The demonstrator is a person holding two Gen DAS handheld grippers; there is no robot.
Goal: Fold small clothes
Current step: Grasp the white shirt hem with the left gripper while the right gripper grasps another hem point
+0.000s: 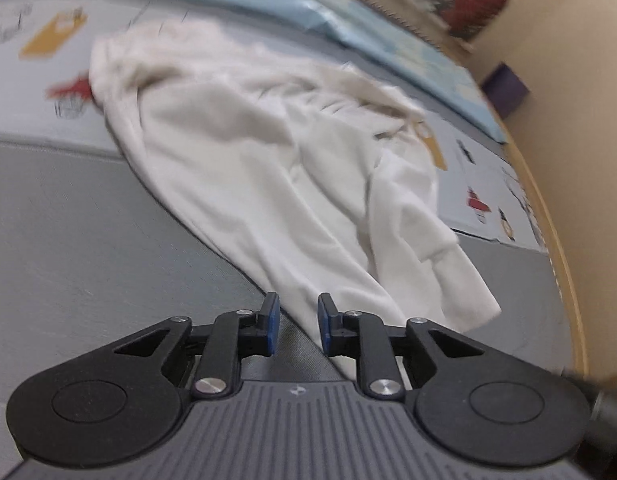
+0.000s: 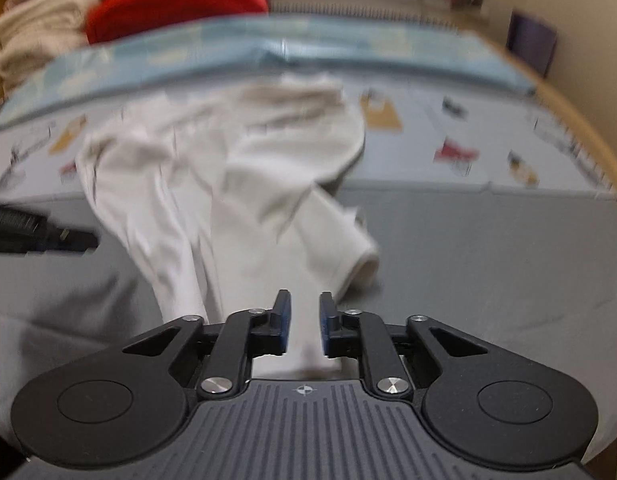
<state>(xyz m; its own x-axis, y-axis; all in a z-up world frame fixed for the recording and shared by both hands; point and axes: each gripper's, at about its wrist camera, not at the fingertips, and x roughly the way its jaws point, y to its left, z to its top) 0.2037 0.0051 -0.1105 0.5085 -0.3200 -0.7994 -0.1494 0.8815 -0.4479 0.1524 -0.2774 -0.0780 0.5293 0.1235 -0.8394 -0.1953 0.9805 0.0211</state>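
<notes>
You have one white garment (image 1: 268,168) crumpled on the grey surface (image 1: 68,240), its near edge running between each of your two tongs, left (image 1: 298,326) and right (image 2: 304,322), both narrowed, grip unclear through blur.

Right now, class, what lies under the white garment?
The white garment lies across a grey mat and a printed play mat. Whatever sits beneath its crumpled middle is covered.

Grey mat (image 2: 488,248), printed sheet (image 2: 420,148), red cushion (image 2: 180,4), purple box (image 2: 532,40)
</notes>
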